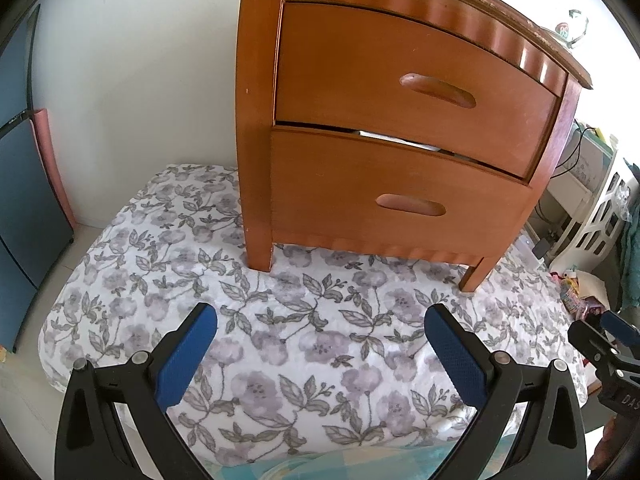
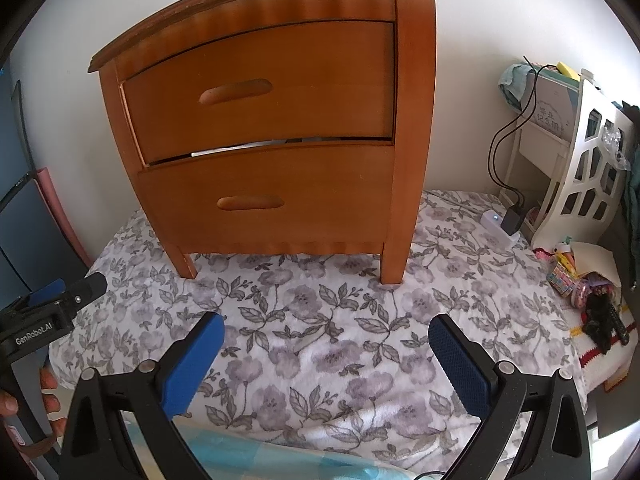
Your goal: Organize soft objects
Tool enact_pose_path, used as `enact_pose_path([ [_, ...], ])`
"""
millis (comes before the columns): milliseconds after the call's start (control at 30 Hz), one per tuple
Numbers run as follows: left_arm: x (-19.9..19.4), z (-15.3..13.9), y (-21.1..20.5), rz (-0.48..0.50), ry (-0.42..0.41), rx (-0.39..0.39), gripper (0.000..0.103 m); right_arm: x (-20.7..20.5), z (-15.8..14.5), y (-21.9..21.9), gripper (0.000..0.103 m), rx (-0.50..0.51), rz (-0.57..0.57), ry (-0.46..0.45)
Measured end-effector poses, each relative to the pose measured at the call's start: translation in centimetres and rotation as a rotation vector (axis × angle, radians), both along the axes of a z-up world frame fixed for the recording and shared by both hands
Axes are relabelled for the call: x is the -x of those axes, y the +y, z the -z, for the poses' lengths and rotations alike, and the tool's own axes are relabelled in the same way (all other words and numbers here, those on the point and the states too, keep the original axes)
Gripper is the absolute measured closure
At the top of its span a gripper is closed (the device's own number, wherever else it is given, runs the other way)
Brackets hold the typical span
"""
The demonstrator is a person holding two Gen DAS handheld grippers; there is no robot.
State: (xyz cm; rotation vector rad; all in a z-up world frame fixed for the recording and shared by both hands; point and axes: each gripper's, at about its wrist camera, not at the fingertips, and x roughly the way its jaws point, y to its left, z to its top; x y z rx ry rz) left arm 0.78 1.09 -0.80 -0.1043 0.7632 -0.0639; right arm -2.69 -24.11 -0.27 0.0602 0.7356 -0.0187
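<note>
Two grippers hover side by side above a floral blanket (image 1: 304, 344) spread flat on the floor, white with grey-lilac blossoms and grey leaves. The left gripper (image 1: 320, 344) has its blue-padded fingers (image 1: 186, 360) spread wide with nothing between them, and the right gripper (image 2: 326, 350) likewise holds its fingers (image 2: 192, 364) wide apart over bare blanket; neither touches the fabric. The blanket's long axis runs left to right across both views, parallel to the wall, its far edge reaching the wall and its near edge lying just under the grippers. A wooden nightstand (image 1: 400, 120) with two drawers stands on the blanket's far half, its front legs pressing into the fabric and its front facing the grippers; the lower drawer (image 2: 280, 200) sits slightly ajar, with something pale showing in the gap. At the blanket's near edge a light blue cloth (image 2: 256, 460) lies partly under the grippers. Near the blanket's far right corner a white power strip (image 2: 500, 224) with a black plug rests on it, beside a white shelf unit (image 2: 588, 168). Small colourful items (image 2: 580, 280) are heaped at the right edge.
</note>
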Motion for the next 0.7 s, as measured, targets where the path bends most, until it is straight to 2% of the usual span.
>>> enact_pose_path([
  [300,0.05,-0.26,0.19,0.036,-0.009,0.074,0.0,-0.05,0.02,0.04,0.0,-0.002,0.002,0.008],
  [500,0.1,-0.45,-0.06,0.043,-0.014,0.052,0.0,-0.09,0.01,0.02,0.0,-0.001,0.001,0.007],
  [700,0.04,-0.28,0.02,0.057,0.002,0.062,0.0,-0.13,0.05,-0.01,0.0,-0.003,0.002,0.013],
])
